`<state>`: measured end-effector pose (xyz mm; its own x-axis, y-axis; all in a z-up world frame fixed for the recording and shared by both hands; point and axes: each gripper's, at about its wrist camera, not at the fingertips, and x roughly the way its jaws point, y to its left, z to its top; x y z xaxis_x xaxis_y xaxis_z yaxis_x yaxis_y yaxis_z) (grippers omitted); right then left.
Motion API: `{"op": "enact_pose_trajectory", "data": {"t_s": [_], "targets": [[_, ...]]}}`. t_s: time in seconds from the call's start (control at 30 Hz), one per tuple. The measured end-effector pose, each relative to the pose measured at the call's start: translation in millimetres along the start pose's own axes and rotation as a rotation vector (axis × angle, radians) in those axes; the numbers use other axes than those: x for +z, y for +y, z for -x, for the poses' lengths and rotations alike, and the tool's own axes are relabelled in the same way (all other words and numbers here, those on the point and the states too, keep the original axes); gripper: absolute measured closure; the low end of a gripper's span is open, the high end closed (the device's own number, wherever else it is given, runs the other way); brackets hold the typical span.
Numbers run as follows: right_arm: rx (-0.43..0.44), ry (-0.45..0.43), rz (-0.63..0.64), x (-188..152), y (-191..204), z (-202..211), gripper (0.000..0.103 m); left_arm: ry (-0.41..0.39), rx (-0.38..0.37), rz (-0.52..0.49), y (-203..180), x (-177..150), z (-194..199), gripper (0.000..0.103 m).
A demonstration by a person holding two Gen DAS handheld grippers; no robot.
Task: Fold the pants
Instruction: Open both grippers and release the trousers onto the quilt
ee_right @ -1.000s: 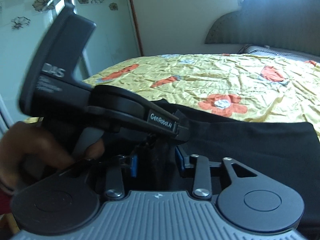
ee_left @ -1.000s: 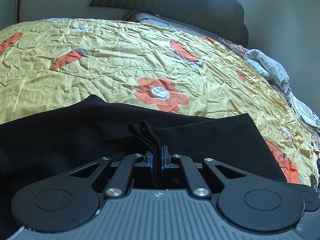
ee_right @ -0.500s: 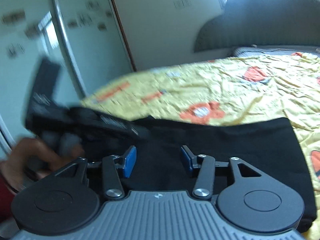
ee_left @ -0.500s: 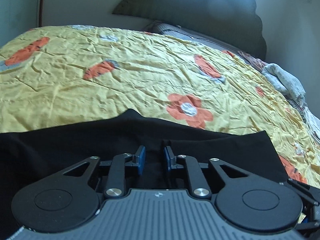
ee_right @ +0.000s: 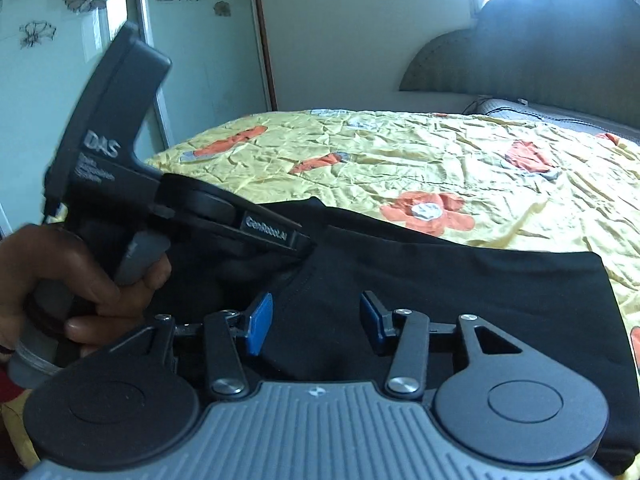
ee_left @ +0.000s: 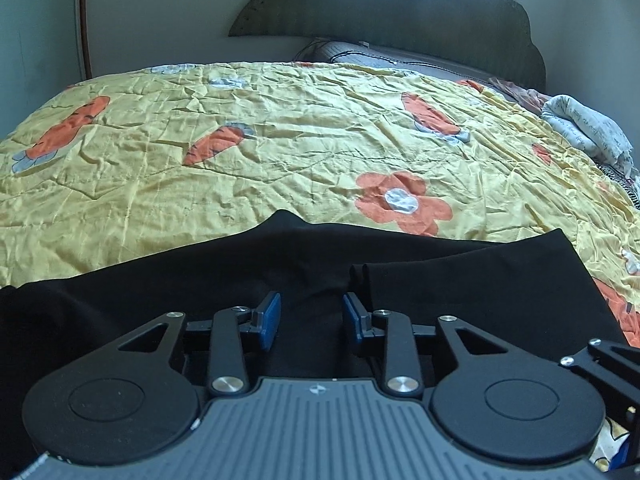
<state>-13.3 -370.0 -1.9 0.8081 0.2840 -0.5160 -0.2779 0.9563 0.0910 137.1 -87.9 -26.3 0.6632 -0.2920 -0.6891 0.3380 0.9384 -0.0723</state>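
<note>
From the left wrist, the black pants (ee_left: 460, 292) lay crosswise on the yellow bedspread (ee_left: 280, 152), long axis left to right, just ahead of and under the left gripper (ee_left: 308, 316), whose jaws were opening with nothing pinched between them. From the right wrist, the right gripper (ee_right: 316, 322) stood parted and empty over the same cloth, nearer the pants' right end, the left hand (ee_right: 60, 280) beside it.

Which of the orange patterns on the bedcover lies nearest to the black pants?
The round orange flower with the pale centre. It almost meets the far edge of the black pants, while the long carrot shapes lie farther up the yellow bedcover.
</note>
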Motion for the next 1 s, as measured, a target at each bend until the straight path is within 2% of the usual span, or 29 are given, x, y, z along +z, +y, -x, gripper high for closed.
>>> {"op": "enact_pose_trajectory", "data": {"t_s": [0.1,0.3,0.43,0.57,0.73,1.0], "targets": [[-0.010,0.049,0.028,-4.7,5.9,-4.4,0.056,0.001,0.014,0.007,6.9,-3.2,3.5,0.059],[-0.016,0.004,0.011,-2.3,9.7,2.8,0.056,-0.007,0.023,0.034,18.9,-6.6,11.1,0.057],[-0.027,0.055,0.052,-2.1,13.4,-8.6,0.056,-0.016,0.034,0.033,23.9,-7.9,17.8,0.056],[-0.027,0.004,0.070,-0.4,19.8,-5.1,0.056,-0.039,0.060,0.045,34.7,-14.7,35.6,0.054],[0.039,-0.057,0.162,11.2,47.1,-5.6,0.057,-0.072,0.092,0.093,58.8,-31.6,70.6,0.048],[0.163,-0.064,0.380,18.2,121.7,-24.8,0.057,-0.083,0.239,0.159,122.4,-58.7,122.0,0.046]]}}
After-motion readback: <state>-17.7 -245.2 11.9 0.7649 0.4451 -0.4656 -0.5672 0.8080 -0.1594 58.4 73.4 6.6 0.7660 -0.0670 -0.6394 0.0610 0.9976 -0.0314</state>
